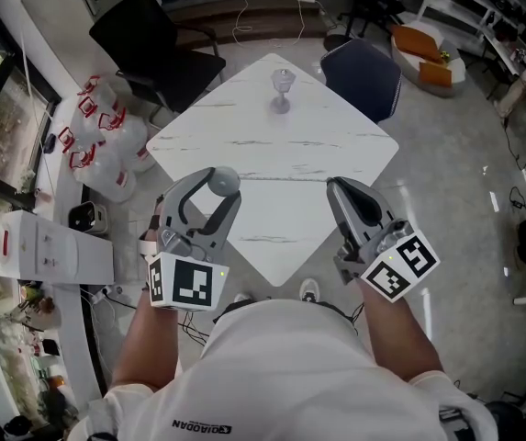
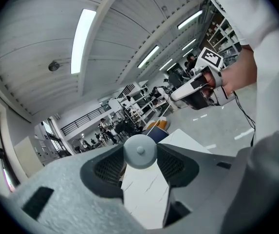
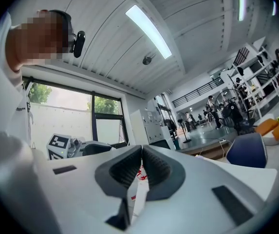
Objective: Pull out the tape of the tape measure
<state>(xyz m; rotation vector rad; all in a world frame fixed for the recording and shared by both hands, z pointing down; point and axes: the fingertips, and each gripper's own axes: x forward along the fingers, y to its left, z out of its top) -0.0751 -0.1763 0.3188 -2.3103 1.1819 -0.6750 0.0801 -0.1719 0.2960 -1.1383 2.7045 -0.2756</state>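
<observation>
The left hand-held gripper (image 1: 219, 184) grips a round grey tape measure (image 2: 140, 151), flat face toward its own camera, above the near corner of the table (image 1: 318, 145). The right hand-held gripper (image 1: 339, 186), jaws pinched together on nothing, hangs apart to its right. The tape's tab is not visible. Only 1 gripper is free to pull, probably sideways.
</observation>
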